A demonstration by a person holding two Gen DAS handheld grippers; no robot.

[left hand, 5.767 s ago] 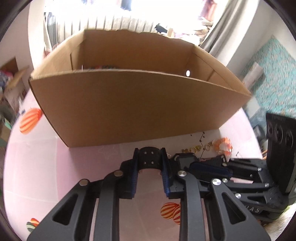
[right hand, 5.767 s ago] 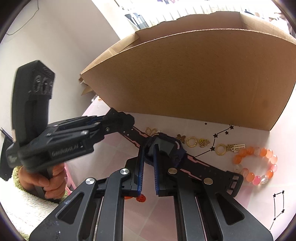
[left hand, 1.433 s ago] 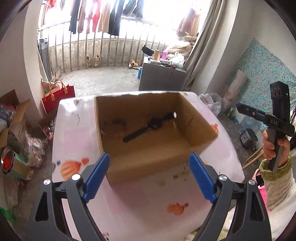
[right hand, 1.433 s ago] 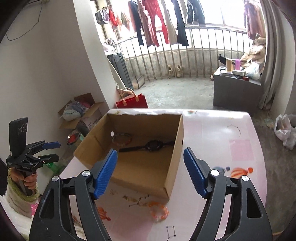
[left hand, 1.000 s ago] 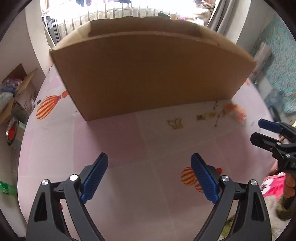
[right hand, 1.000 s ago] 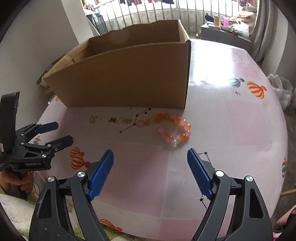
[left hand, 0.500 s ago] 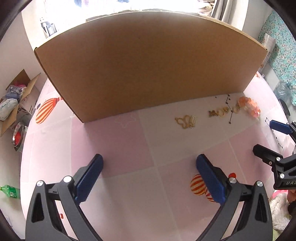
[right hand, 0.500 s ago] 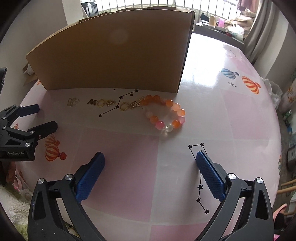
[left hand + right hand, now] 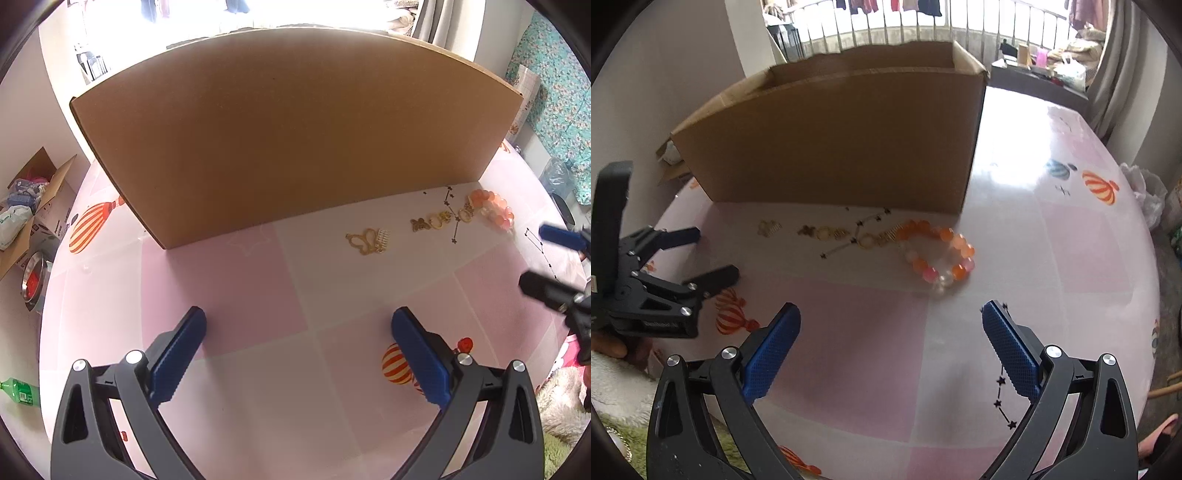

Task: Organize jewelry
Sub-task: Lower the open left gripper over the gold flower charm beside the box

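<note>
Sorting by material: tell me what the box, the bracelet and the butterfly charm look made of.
Box: matte brown cardboard, seemingly corrugated.
Bracelet: glossy, translucent orange and pink beads, glass or resin.
Butterfly charm: thin gold-toned metal, apparently, openwork outline.

We see a table (image 9: pixel 258 369) covered in a glossy pink and white checked cloth printed with striped orange hot-air balloons (image 9: pixel 88 227) and small black star constellations (image 9: pixel 1001 398). On the floor to its left sit an open carton of bagged odds and ends (image 9: pixel 26 210), a metal bowl holding something red (image 9: pixel 31 284) and a green plastic bottle (image 9: pixel 16 391). We make out a teal floral fabric (image 9: pixel 554 92) at far right. Beyond the table, clothes hang above a railed balcony (image 9: pixel 905 18), a grey cabinet cluttered with items (image 9: pixel 1034 83) stands beside a grey curtain (image 9: pixel 1108 66), and a white plastic bag (image 9: pixel 1148 195) lies on the floor.
</note>
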